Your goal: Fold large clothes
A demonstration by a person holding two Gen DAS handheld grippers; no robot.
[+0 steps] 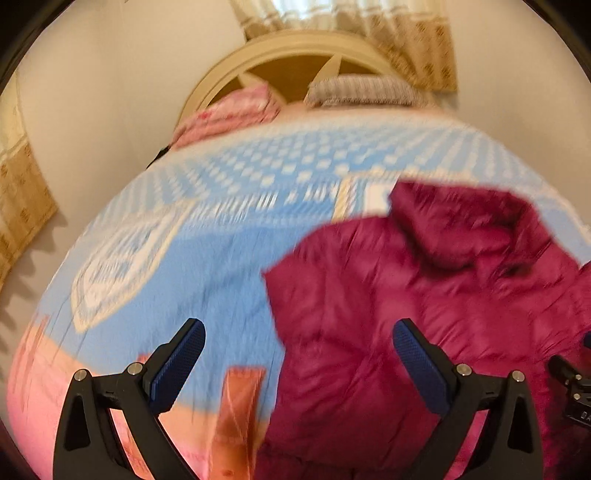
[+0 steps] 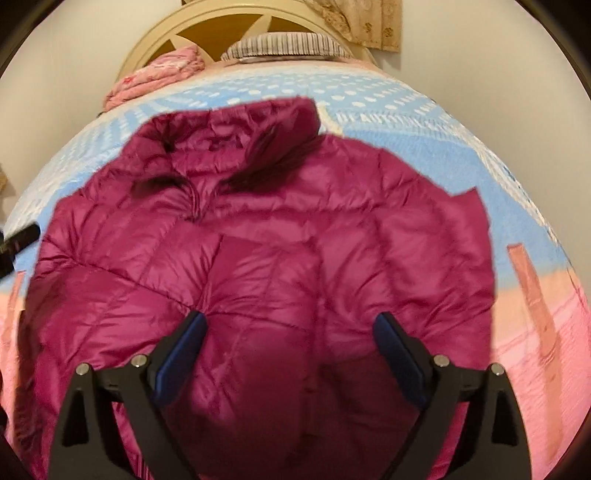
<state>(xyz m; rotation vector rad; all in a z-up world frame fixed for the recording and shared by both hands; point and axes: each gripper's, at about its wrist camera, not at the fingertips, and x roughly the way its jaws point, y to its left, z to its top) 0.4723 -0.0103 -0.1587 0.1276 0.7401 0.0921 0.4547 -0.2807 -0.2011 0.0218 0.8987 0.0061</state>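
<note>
Magenta puffer jacket (image 2: 258,266) is seen spread on the blue-and-pink bedspread (image 1: 192,258), collar toward the headboard (image 2: 236,22), and the step in hand is judged to be the reach before a fold, nothing being gripped. Both the left gripper (image 1: 299,354) and the right gripper (image 2: 290,339) are held wide apart and empty. The right is poised over the jacket's lower middle, the left over its side edge, so an edge or sleeve must next be pinched.

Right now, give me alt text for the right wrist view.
A magenta puffer jacket lies spread on a bed with a blue and pink cover, collar toward the headboard. The open right gripper hovers over its lower half, holding nothing. Two pillows sit by the headboard.
</note>
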